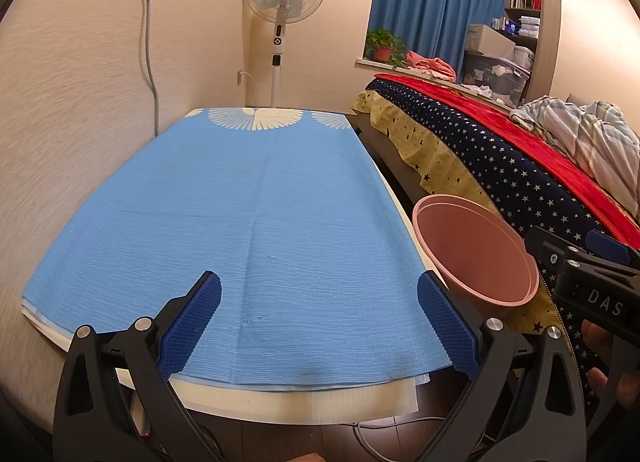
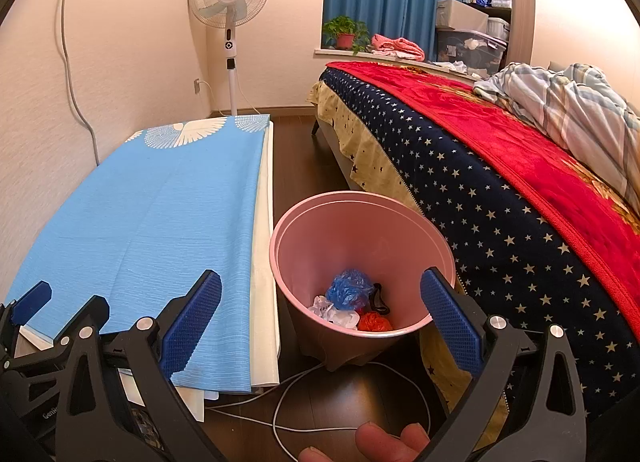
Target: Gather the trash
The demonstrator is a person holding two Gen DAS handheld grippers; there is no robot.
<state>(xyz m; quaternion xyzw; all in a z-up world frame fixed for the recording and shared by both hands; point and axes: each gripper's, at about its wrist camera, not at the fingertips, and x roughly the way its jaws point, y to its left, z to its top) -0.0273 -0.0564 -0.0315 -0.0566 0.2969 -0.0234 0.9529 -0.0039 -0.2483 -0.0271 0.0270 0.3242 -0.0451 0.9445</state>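
Observation:
A pink bin stands on the floor between the blue-covered table and the bed. Inside it lie a crumpled blue bag, white scraps, a red-orange wad and a dark item. My right gripper hangs open above the bin's near rim, nothing between its fingers. My left gripper is open over the near edge of the table, holding nothing. The bin shows at the right in the left wrist view, with the right gripper's body beside it.
The bed with a star-patterned cover and red blanket runs along the right. White cables lie on the dark floor near the bin. A standing fan is at the far wall. Fingers of a hand show at the bottom.

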